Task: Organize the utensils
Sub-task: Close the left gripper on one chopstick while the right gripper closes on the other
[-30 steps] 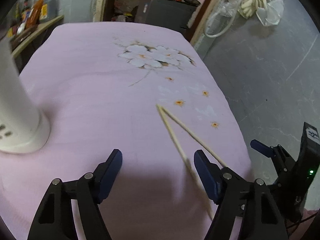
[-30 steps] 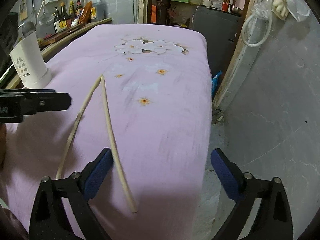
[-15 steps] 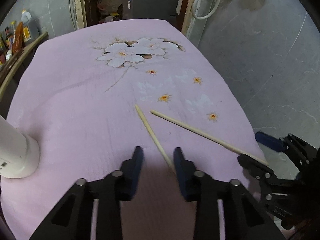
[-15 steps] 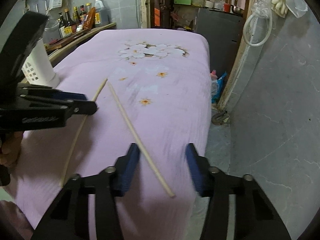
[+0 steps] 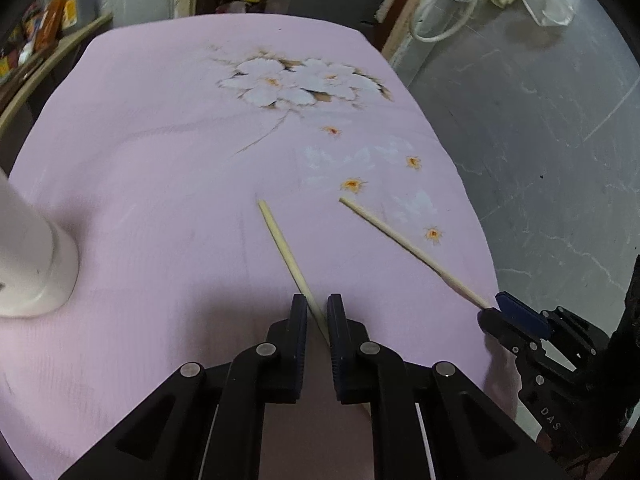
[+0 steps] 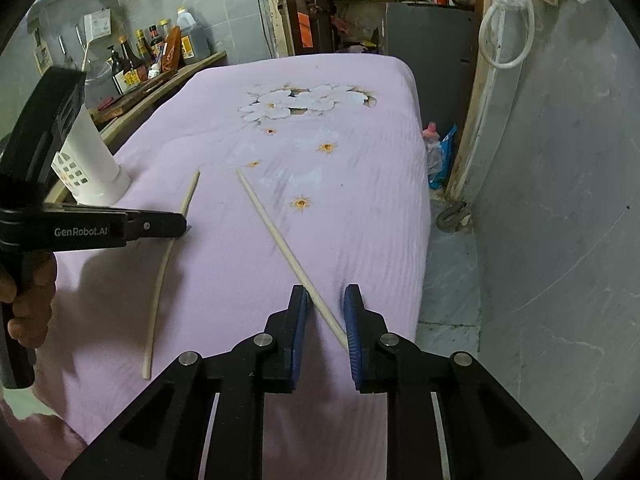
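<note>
Two pale wooden chopsticks lie on the pink flowered cloth. My left gripper (image 5: 317,308) is shut on the left chopstick (image 5: 280,242), which runs between its blue pads; it also shows in the right wrist view (image 6: 168,256). My right gripper (image 6: 326,308) straddles the near end of the right chopstick (image 6: 276,236), its jaws narrow with a gap still showing beside the stick; the stick also shows in the left wrist view (image 5: 408,248). A white slotted utensil holder (image 6: 86,160) stands at the left, also visible in the left wrist view (image 5: 28,256).
The table's right edge (image 6: 424,208) drops to a grey floor. A shelf with bottles (image 6: 152,60) runs along the far left. A dark cabinet (image 6: 428,36) stands behind the table.
Both grippers have narrowed from wide open. The left has shut on the left chopstick; the right has closed in around the other's near end. The chopsticks' far tips have spread apart.
</note>
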### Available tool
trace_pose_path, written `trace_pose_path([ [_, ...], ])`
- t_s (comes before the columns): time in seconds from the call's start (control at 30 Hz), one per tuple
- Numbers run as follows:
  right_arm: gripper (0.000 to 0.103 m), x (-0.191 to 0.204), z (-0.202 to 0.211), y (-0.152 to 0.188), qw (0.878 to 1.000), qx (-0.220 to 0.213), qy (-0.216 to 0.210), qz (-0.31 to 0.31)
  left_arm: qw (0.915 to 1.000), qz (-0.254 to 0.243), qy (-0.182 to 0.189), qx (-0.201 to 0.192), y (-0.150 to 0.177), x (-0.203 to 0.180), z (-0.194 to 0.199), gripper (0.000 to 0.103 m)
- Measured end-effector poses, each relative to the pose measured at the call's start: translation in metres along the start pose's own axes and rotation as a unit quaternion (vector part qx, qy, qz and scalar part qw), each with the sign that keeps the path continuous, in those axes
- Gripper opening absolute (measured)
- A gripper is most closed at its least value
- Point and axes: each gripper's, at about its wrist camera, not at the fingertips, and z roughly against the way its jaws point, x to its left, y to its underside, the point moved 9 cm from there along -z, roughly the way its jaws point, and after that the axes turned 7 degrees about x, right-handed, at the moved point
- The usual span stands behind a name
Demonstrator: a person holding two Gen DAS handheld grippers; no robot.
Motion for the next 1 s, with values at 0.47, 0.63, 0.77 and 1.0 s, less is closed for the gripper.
trace_pose_path([
  [0.47,0.019,0.018,-0.01,-0.017,0.998,0.018,-0.057,0.001,0.9996,0.029,-0.002,-0.001,-0.001,0.011,0.006,0.01],
  [0.63,0.019,0.038,-0.026,-0.03,0.996,0.03,-0.074,0.035,0.9988,0.049,0.0,0.004,-0.001,0.025,0.01,0.009],
  [0.77,0.019,0.056,-0.031,-0.038,0.993,0.034,-0.086,0.075,0.9983,0.059,0.003,0.005,-0.001,0.03,0.011,0.009],
  [1.0,0.019,0.08,-0.034,-0.042,0.981,0.051,-0.092,0.16,0.9975,0.069,0.011,0.0,0.005,0.038,0.019,0.009],
])
